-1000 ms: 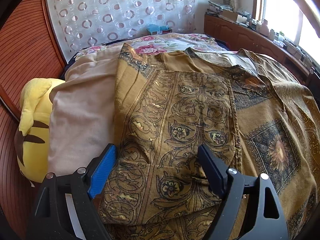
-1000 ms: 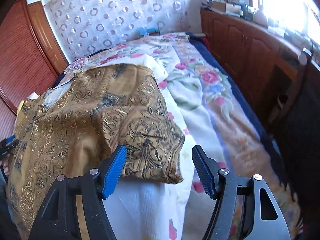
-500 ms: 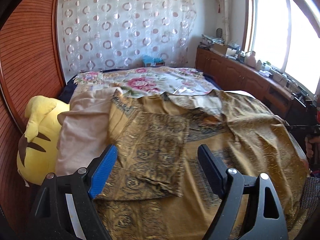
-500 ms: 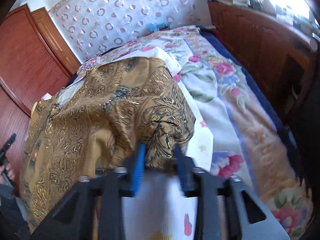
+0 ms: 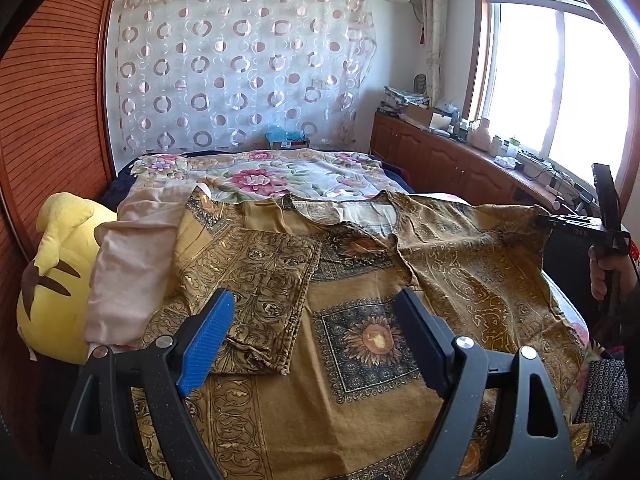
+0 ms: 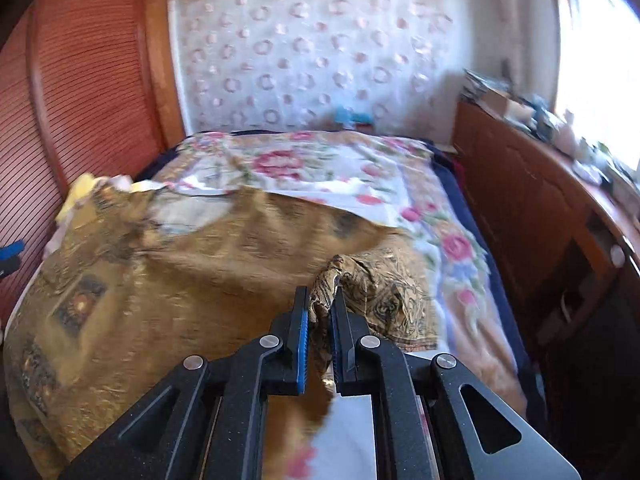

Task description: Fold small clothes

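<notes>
Golden-brown patterned shirt (image 5: 360,320) lies spread across the bed, over the floral bedspread (image 5: 260,172), its neckline toward the far end and its one sleeve already folded in across the chest. My right gripper (image 6: 320,300) has just been closing, and now its jaws are pinched tight on a bunched corner of the other sleeve, the cloth gathered between the blue pad and the black one and raised off the bedspread. From my left side I can see that same gripper at the far right edge of the shirt, with my hand (image 5: 604,268) wrapped round its handle and the fabric pulled up into a peak there. My left gripper (image 5: 312,344) hangs above the near part of the shirt with its jaws standing wide apart and nothing between them; the sunflower square on the front shows through the gap. A pale pink cloth (image 5: 128,264) lies just beside the shirt on the left, touching a yellow plush toy (image 5: 56,280) against the wooden headboard (image 5: 48,120). Much of the right wrist view is blurred.
</notes>
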Available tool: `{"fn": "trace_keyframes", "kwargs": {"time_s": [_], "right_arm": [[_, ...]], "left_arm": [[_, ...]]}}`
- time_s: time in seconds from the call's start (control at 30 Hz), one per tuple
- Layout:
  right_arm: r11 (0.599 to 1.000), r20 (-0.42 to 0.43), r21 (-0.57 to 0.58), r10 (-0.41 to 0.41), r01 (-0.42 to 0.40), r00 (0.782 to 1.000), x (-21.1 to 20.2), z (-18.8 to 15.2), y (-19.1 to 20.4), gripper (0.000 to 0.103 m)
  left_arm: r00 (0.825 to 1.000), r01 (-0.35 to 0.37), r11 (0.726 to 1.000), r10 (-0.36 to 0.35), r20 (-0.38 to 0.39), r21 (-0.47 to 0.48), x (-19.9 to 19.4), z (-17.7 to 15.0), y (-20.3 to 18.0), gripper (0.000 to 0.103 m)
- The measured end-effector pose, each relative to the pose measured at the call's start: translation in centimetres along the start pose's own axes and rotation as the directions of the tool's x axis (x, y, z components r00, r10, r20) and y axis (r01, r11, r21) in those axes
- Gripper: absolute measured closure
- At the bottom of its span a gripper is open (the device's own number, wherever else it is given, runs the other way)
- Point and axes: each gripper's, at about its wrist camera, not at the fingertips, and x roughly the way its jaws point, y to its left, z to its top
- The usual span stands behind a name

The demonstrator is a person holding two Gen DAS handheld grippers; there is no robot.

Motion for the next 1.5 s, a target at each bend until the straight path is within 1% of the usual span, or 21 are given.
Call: {"fn": "trace_keyframes", "kwargs": {"time_s": [0.07,0.13,0.23,0.4,0.43,0.5,0.57,0.63,0.7,0.73,0.77,0.87,0.93,1.13,1.27,1.37,1.4,1.43,1.5], "right_arm": [[0.999,-0.006,-0.024,0.042,-0.042,0.999,0.2,-0.1,1.9,0.094],[0.996,-0.03,-0.046,0.069,-0.07,0.997,0.7,-0.8,3.0,0.094],[0.994,-0.074,-0.074,0.079,-0.084,0.994,1.7,-2.1,4.3,0.093],[0.992,-0.121,-0.065,0.099,-0.108,0.988,2.8,-4.0,5.1,0.093],[0.992,-0.124,-0.07,0.093,-0.102,0.988,3.1,-4.0,5.1,0.089],[0.993,-0.125,-0.066,0.093,-0.102,0.988,3.2,-3.8,5.2,0.087],[0.992,-0.124,-0.06,0.103,-0.111,0.987,2.8,-3.9,5.3,0.081],[0.991,-0.113,-0.059,0.114,-0.121,0.987,2.1,-3.9,5.5,0.08],[0.989,-0.097,-0.065,0.127,-0.134,0.987,1.3,-3.7,5.9,0.074],[0.989,-0.088,-0.068,0.124,-0.13,0.988,0.8,-3.6,6.0,0.067],[0.99,-0.074,-0.067,0.118,-0.123,0.99,0.5,-3.6,6.2,0.062],[0.993,-0.047,-0.06,0.097,-0.1,0.994,0.0,-3.3,5.8,0.058],[0.996,-0.044,-0.046,0.074,-0.076,0.996,-0.1,-3.3,4.9,0.056],[0.999,-0.075,0.016,0.029,-0.028,0.997,2.6,-3.3,3.2,0.056],[0.995,-0.141,0.095,0.036,-0.023,0.989,5.9,-2.7,1.2,0.056],[0.984,-0.191,0.18,0.056,-0.022,0.98,8.5,-1.8,-0.8,0.056],[0.978,-0.201,0.207,0.071,-0.028,0.977,9.1,-1.7,-1.3,0.056],[0.973,-0.191,0.226,0.084,-0.039,0.978,9.4,-1.5,-1.5,0.056],[0.969,-0.189,0.241,0.1,-0.053,0.977,10.0,-1.1,-1.7,0.056]], "left_arm": [[1.0,0.004,1.0,-0.004,0.005,0.004,-0.3,-0.1,-0.4,0.019],[1.0,0.008,1.0,-0.008,0.008,0.008,-0.5,-0.2,-0.8,0.019],[1.0,0.013,1.0,-0.013,0.015,0.021,-0.7,-0.3,-1.4,0.019],[0.999,0.027,0.999,-0.028,0.021,0.032,-1.0,-0.6,-2.2,0.019],[0.999,0.029,0.999,-0.029,0.022,0.035,-1.0,-0.6,-2.4,0.019],[0.999,0.031,0.999,-0.032,0.023,0.044,-1.1,-0.6,-2.8,0.019],[0.999,0.033,0.998,-0.034,0.026,0.049,-1.2,-0.6,-3.1,0.019],[0.999,0.038,0.998,-0.04,0.028,0.05,-1.3,-0.6,-3.3,0.019],[0.999,0.04,0.998,-0.041,0.03,0.055,-1.4,-0.6,-3.6,0.019],[0.999,0.04,0.998,-0.042,0.031,0.056,-1.5,-0.6,-3.8,0.019],[0.999,0.041,0.998,-0.043,0.031,0.057,-1.5,-0.6,-3.9,0.019],[0.998,0.048,0.997,-0.05,0.028,0.058,-1.4,-0.6,-4.2,0.019],[0.998,0.051,0.997,-0.053,0.028,0.063,-1.5,-0.6,-4.4,0.019],[0.998,0.058,0.996,-0.06,0.027,0.07,-1.6,-0.7,-4.8,0.019],[0.998,0.057,0.995,-0.059,0.019,0.076,-1.3,-0.8,-5.1,0.019],[0.998,0.055,0.996,-0.056,0.01,0.072,-1.0,-1.0,-5.1,0.019],[0.999,0.053,0.996,-0.053,0.007,0.07,-0.9,-1.0,-5.1,0.019],[0.999,0.052,0.996,-0.053,0.005,0.069,-0.8,-1.1,-5.0,0.019],[0.999,0.053,0.996,-0.053,0.0,0.065,-0.8,-1.3,-4.8,0.019]]}}
